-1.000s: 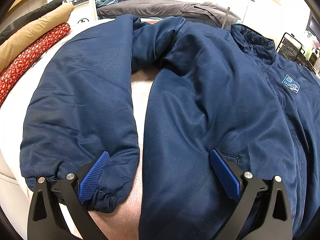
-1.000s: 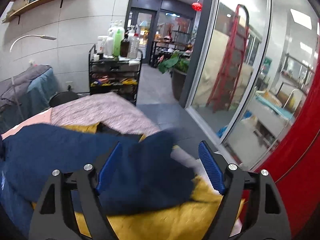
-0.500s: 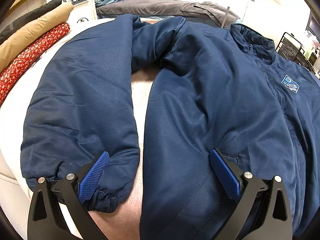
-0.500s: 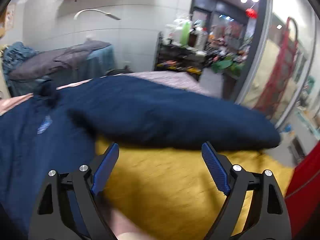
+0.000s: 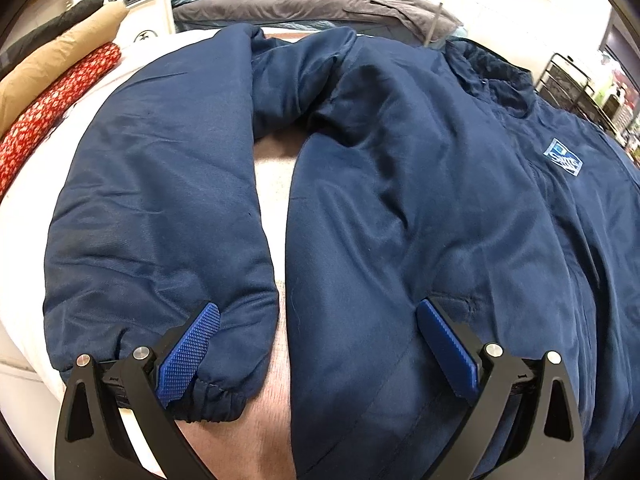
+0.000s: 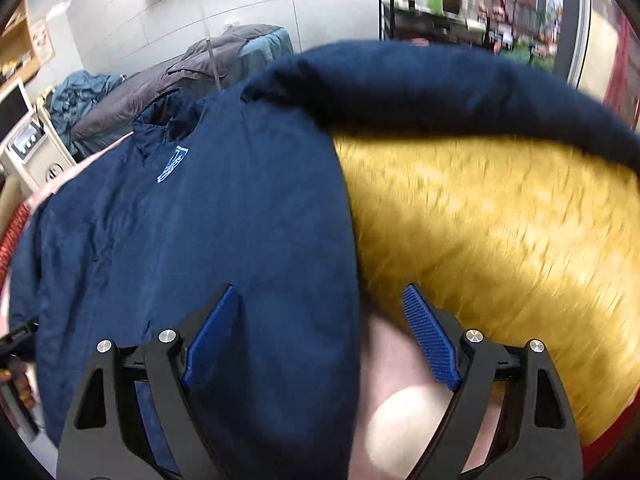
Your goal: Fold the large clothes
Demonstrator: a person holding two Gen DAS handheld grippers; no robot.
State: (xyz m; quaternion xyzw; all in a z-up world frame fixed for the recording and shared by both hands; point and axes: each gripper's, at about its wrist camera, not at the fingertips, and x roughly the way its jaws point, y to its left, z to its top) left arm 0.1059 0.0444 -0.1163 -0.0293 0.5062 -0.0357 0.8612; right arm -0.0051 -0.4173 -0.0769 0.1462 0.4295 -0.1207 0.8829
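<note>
A large navy padded jacket [image 5: 420, 208] lies front up on the table, with a pale blue chest logo [image 5: 563, 157]. Its left sleeve [image 5: 160, 216] runs down to an elastic cuff [image 5: 216, 400]. My left gripper [image 5: 318, 344] is open and empty, one finger over the cuff, the other over the jacket's hem side. In the right wrist view the jacket [image 6: 180, 240] fills the left half and its other sleeve [image 6: 440, 84] stretches across the top. My right gripper [image 6: 320, 332] is open, straddling the jacket's right edge.
A yellow cloth [image 6: 500, 240] lies under the jacket's right side. Rolled tan [image 5: 60, 60] and red patterned [image 5: 44, 116] garments lie at the far left. A grey cloth pile [image 5: 304, 4] sits behind. A wire cart [image 5: 572, 88] stands at the right.
The right gripper has swung left and down, from facing the glass door to hovering over the jacket's right edge. The left gripper has barely moved.
</note>
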